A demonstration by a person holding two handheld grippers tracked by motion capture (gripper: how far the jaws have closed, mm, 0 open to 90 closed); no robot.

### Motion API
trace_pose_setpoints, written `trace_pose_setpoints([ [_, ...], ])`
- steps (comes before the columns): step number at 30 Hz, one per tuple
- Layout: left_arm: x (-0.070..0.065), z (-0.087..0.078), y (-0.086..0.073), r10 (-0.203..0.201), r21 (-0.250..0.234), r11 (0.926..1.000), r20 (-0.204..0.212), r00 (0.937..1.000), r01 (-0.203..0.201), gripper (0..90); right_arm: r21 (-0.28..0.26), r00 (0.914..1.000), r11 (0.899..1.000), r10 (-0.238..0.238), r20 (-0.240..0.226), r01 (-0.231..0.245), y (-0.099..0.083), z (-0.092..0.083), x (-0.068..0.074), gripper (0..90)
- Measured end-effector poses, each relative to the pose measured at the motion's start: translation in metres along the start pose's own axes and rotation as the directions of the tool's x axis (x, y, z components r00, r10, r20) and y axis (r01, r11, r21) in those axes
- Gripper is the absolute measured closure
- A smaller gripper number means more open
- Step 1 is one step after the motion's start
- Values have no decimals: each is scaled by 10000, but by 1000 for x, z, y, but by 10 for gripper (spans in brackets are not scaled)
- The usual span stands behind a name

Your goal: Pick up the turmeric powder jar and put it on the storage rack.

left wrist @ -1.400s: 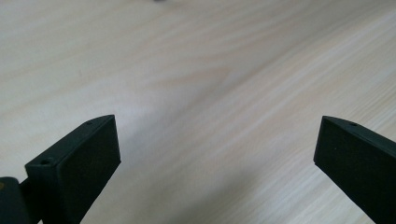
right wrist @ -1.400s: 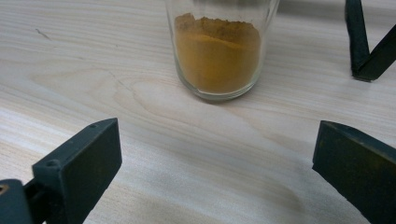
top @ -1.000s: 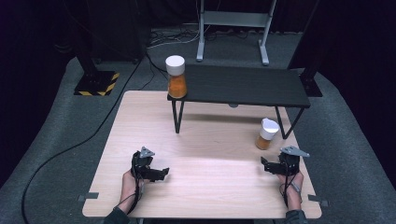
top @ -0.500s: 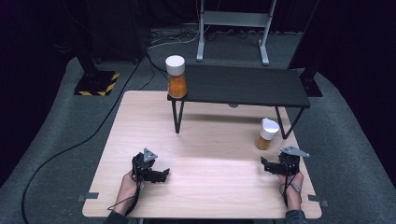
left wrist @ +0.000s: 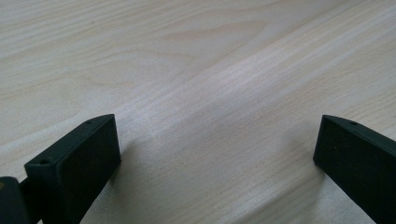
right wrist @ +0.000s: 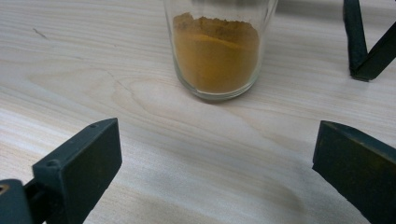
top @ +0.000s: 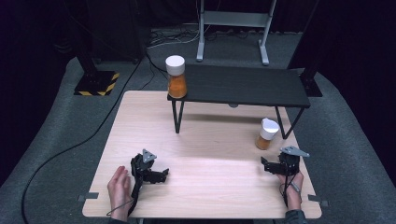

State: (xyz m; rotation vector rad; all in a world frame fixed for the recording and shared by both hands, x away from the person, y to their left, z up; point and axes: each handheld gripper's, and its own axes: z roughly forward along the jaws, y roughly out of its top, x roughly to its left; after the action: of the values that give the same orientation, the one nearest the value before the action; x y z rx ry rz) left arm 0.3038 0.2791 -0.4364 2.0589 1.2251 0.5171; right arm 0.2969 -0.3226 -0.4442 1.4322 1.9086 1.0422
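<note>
Landmark: we take the shelf (top: 243, 85), a low black bench standing on the far half of the table (top: 205, 140), as our reference for every place below.
Near jar: we see a glass jar (top: 267, 134) with a white lid and orange powder standing upright on the table, just in front of the shelf's right legs, at the shelf's right end.
Near jar, close up: in the right gripper view the jar (right wrist: 215, 49) stands straight ahead of the jaws, powder filling its lower part, with a shelf leg (right wrist: 364, 42) beside it at the upper right.
Far jar: we see a second jar (top: 176, 77) of the same kind standing upright on top of the shelf, at its left end, above the left leg.
Right gripper: our right gripper (top: 273, 165) rests low over the table in front of the shelf's right end, near the near jar but apart from it; its jaws stand wide apart and hold nothing.
Left gripper: our left gripper (top: 156, 175) lies on the table well in front of the shelf's left end, far from both jars; its jaws are spread wide, with bare wood between them in the left gripper view.
Left hand: our left hand (top: 119, 191) is beside the left gripper, on the side away from the shelf, fingers loose.
Right hand: our right hand (top: 292, 189) grips the right gripper from behind, on the side away from the shelf.
</note>
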Motion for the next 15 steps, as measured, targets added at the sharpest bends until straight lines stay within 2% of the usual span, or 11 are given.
trace_pose_setpoints([
  [15, 0, 0, 1, -12, 11, 10000, -33, 10000, 12, 0, 74, 9996, 9997, -231, 130, 230, 1, 1, 5, 0],
])
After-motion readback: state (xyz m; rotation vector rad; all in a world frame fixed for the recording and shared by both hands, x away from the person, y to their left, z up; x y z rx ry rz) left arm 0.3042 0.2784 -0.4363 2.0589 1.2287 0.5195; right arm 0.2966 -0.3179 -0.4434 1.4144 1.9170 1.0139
